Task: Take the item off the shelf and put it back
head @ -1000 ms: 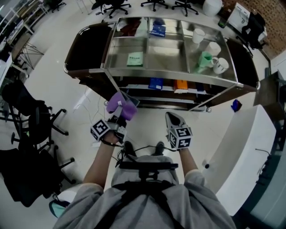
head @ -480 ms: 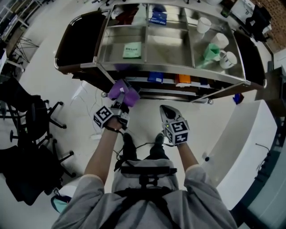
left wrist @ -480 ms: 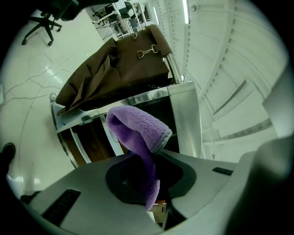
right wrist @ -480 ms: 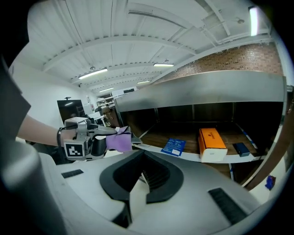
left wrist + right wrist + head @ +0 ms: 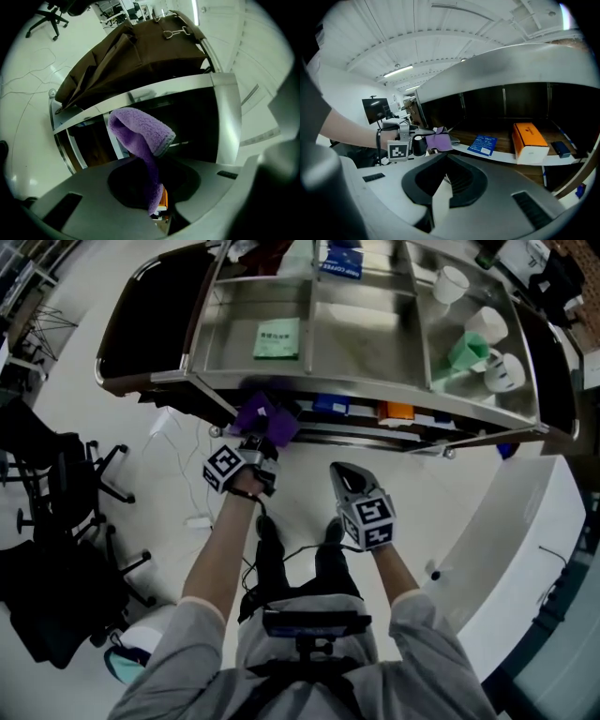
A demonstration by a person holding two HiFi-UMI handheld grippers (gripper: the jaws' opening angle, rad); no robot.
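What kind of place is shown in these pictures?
Probably an office or lab: black swivel chairs, a monitor, and a steel shelf trolley with mugs.

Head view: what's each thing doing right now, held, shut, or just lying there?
purple cloth: pinched in the left jaws.
left gripper: shut on the cloth.
right gripper: jaws together, empty.
orange box: lying on the lower shelf.
blue packet: lying flat, same shelf.

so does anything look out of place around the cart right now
Only the purple cloth: it is not on a shelf but pinched in the left gripper, flopped over by the cart's front edge. The blue packet and orange box sit on the lower shelf. Nothing looks spilled or damaged.
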